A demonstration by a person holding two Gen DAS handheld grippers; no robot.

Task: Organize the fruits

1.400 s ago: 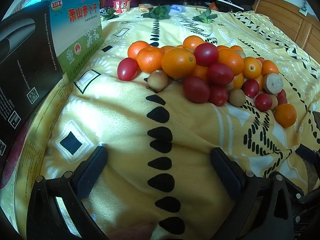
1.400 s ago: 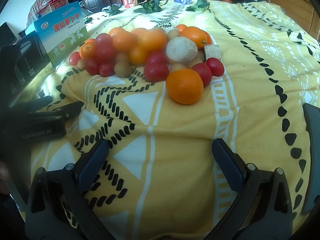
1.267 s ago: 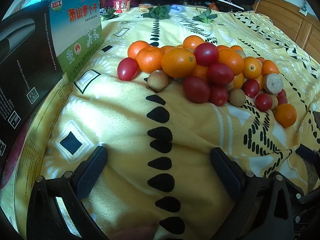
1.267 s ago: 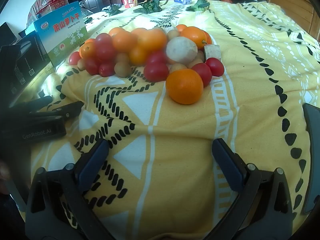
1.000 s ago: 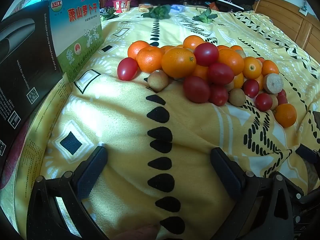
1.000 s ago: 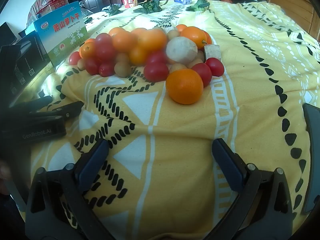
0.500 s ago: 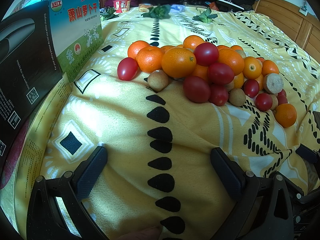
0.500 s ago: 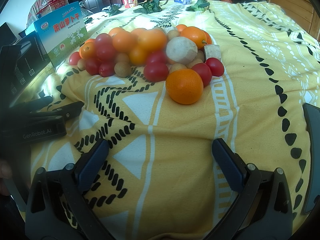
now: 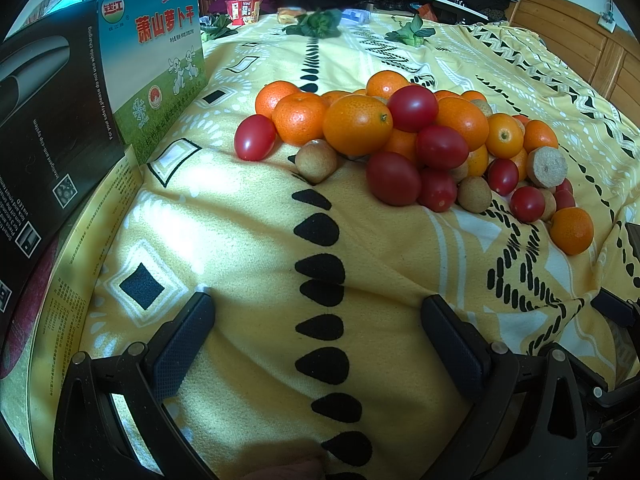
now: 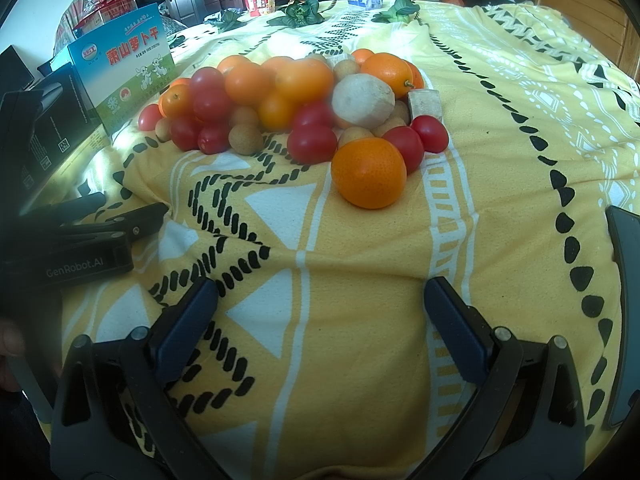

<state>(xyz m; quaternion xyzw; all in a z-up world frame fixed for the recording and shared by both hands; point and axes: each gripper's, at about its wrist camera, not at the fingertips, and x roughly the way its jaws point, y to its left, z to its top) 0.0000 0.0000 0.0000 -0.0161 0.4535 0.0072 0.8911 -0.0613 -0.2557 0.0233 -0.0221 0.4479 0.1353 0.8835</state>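
My left wrist camera: low over the yellow blanket [image 9: 240,240], facing the fruit pile [image 9: 404,140]. My right wrist camera: equally low, viewing that pile [image 10: 304,108] from further right.

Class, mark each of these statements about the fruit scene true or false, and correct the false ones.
1. Both hand-held grippers are open and empty. True: the left hand-held gripper and right hand-held gripper hold nothing.
2. The fruit pile lies in a basket. False: it lies on the yellow blanket.
3. One orange lies at the pile's near edge in the right wrist view. True.
4. The green and blue box lies flat. False: it stands upright.
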